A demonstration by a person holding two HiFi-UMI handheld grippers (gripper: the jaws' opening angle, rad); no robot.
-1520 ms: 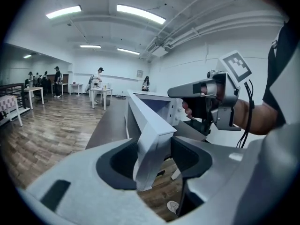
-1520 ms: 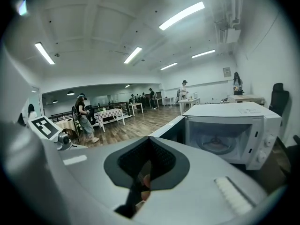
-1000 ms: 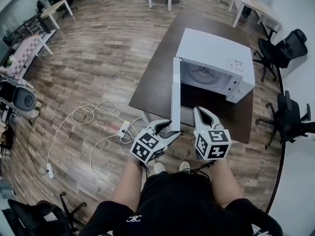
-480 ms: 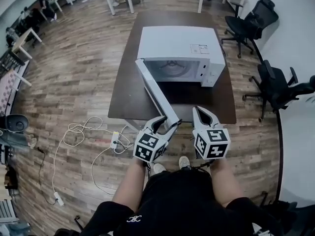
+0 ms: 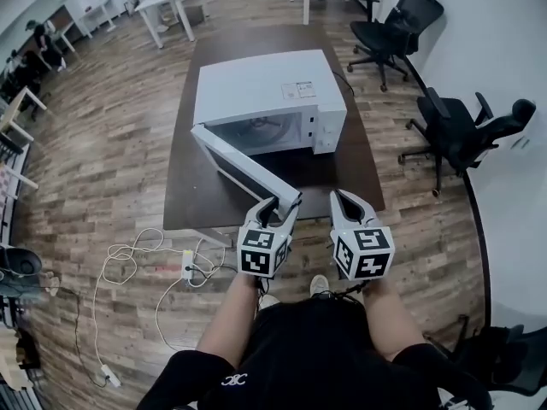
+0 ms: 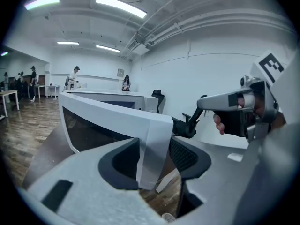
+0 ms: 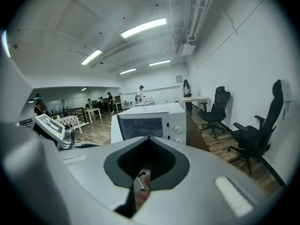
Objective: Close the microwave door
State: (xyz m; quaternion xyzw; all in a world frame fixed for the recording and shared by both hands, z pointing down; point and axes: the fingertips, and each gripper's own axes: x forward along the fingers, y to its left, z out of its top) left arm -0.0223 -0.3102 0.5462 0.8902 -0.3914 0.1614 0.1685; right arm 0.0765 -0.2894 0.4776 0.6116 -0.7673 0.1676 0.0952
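The boxy white microwave (image 5: 256, 88) sits on the dark brown rectangular table (image 5: 363, 178), and its white, dark-windowed door (image 5: 244, 165) is half open. Your left gripper (image 5: 283, 202) straddles the door's free edge, its jaws apart after just closing a little. Your right gripper (image 5: 339, 196) hangs beside it, jaws together. The print on the microwave's top label (image 5: 299, 90) is too small to read.

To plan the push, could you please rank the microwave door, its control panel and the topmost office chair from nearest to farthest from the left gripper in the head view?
1. microwave door: free edge between the left gripper's jaws, which have just been closing.
2. control panel: farther back, right.
3. office chair: far back, right.
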